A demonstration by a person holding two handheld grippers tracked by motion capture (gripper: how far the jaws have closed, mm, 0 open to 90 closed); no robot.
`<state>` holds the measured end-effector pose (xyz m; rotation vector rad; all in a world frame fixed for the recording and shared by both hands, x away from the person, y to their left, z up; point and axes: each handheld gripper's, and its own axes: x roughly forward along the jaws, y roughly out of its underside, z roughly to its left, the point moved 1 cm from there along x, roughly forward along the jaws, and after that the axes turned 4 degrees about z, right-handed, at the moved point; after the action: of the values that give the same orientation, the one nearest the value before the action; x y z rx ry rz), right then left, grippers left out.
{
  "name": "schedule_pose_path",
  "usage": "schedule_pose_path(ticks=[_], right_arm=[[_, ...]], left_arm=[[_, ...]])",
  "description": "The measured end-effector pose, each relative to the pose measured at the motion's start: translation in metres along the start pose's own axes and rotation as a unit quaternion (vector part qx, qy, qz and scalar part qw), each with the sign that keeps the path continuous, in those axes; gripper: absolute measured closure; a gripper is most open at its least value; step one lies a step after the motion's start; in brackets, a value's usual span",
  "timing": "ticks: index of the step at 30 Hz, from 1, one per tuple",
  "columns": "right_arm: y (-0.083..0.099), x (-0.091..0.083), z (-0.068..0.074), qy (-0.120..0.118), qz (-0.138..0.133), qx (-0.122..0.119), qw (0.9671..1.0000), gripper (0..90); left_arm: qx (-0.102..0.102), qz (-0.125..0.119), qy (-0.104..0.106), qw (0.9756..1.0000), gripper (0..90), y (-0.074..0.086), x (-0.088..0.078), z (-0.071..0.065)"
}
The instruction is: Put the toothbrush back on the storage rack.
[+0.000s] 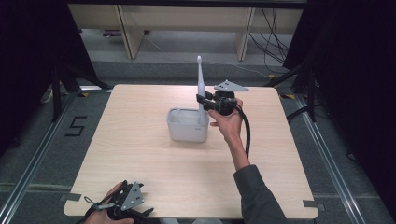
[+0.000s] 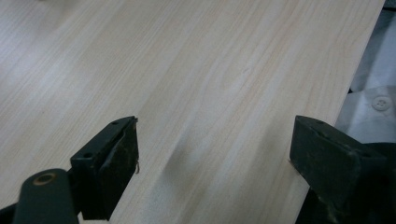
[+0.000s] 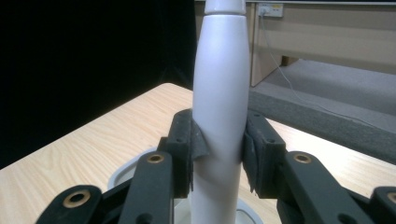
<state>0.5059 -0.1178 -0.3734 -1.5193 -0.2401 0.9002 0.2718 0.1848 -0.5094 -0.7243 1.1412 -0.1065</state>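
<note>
At the near left corner of the worktop (image 1: 140, 154), well apart from the holder (image 1: 187, 125), the left claw (image 2: 215, 154) is held with jaws apart and nothing between them; the pale wood grain is seen beneath. The grey, rounded plastic holder stands mid-worktop; the smooth white tapered brush handle (image 3: 219, 102) rises upright from it, clamped by the right claw (image 3: 218, 149); whether insertion or removal is under way cannot be told.

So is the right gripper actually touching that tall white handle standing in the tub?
Touching. In the right gripper view the right gripper has both pads pressed against the sides of the white handle, no gap showing on either side.
</note>
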Motion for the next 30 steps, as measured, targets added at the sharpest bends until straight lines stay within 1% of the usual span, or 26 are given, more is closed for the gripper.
schedule_pose_path(ticks=[3,4,6,7,9,10,11,12,13,14,17,19,21,23,24,26,27,28,29,30], right_arm=[[0.001,0.002,-0.002,-0.001,-0.002,0.003,1.0,66.4],[0.003,0.003,-0.003,0.0,-0.002,0.013,0.9999,66.4],[0.005,0.005,-0.005,0.003,-0.006,0.006,1.0,66.4],[0.007,0.006,-0.004,0.004,0.0,0.019,0.9998,66.4],[0.008,0.007,-0.006,0.003,0.001,0.015,0.9999,66.3],[0.011,0.009,-0.007,0.002,-0.001,0.023,0.9997,66.3],[0.012,0.009,-0.008,0.002,0.003,0.022,0.9997,66.3],[0.014,0.01,-0.008,0.003,0.006,0.032,0.9995,66.3],[0.015,0.011,-0.01,0.007,0.006,0.019,0.9998,66.3],[0.016,0.011,-0.009,0.006,0.009,0.028,0.9995,66.2],[0.019,0.012,-0.011,0.006,0.007,0.026,0.9996,66.3],[0.022,0.013,-0.011,0.008,0.012,0.025,0.9996,66.2],[0.023,0.013,-0.011,0.01,0.009,0.029,0.9995,66.2],[0.025,0.014,-0.012,0.012,0.011,0.027,0.9995,66.2],[0.026,0.014,-0.011,0.011,0.017,0.025,0.9995,66.2],[0.027,0.015,-0.011,0.009,0.015,0.025,0.9995,66.2],[0.029,0.015,-0.011,0.013,0.019,0.028,0.9994,66.2],[0.03,0.016,-0.012,0.011,0.018,0.02,0.9996,66.2],[0.03,0.016,-0.012,0.011,0.018,0.02,0.9996,66.2],[0.032,0.017,-0.012,0.018,0.017,0.018,0.9995,66.2]], left_arm=[[0.001,0.001,0.001,1.0,15.3,0.0,0.0,0.0],[0.001,0.001,0.0,1.0,15.3,0.0,0.0,0.0],[0.001,0.0,0.0,1.0,15.3,0.0,0.0,0.0],[0.001,0.0,0.0,1.0,15.3,0.0,0.0,0.0],[0.001,0.001,0.001,1.0,15.3,0.0,0.0,0.0],[0.001,0.001,0.0,1.0,15.3,0.0,0.0,0.0],[0.001,0.0,0.0,1.0,15.3,0.0,0.0,0.0],[0.001,0.0,0.0,1.0,15.3,0.0,0.0,0.0],[0.001,0.0,0.0,1.0,15.3,0.0,0.0,0.0],[0.002,0.001,0.001,1.0,15.3,0.0,0.0,0.0],[0.001,0.001,0.0,1.0,15.3,0.0,0.0,0.0],[0.001,0.002,0.0,1.0,15.3,0.0,0.0,0.0],[0.001,0.002,0.0,1.0,15.3,0.0,0.0,0.0],[0.0,0.001,0.001,1.0,15.3,0.0,0.0,0.0],[0.0,0.001,0.002,1.0,15.3,0.0,0.0,-0.001],[0.0,0.002,0.0,1.0,15.3,0.0,0.001,-0.001],[0.0,0.002,0.001,1.0,15.3,0.0,0.001,0.0],[0.0,0.001,0.001,1.0,15.3,0.0,0.0,-0.001],[0.0,0.001,0.001,1.0,15.3,0.0,0.0,-0.001],[0.0,0.001,0.001,1.0,15.3,0.0,0.001,-0.001]])
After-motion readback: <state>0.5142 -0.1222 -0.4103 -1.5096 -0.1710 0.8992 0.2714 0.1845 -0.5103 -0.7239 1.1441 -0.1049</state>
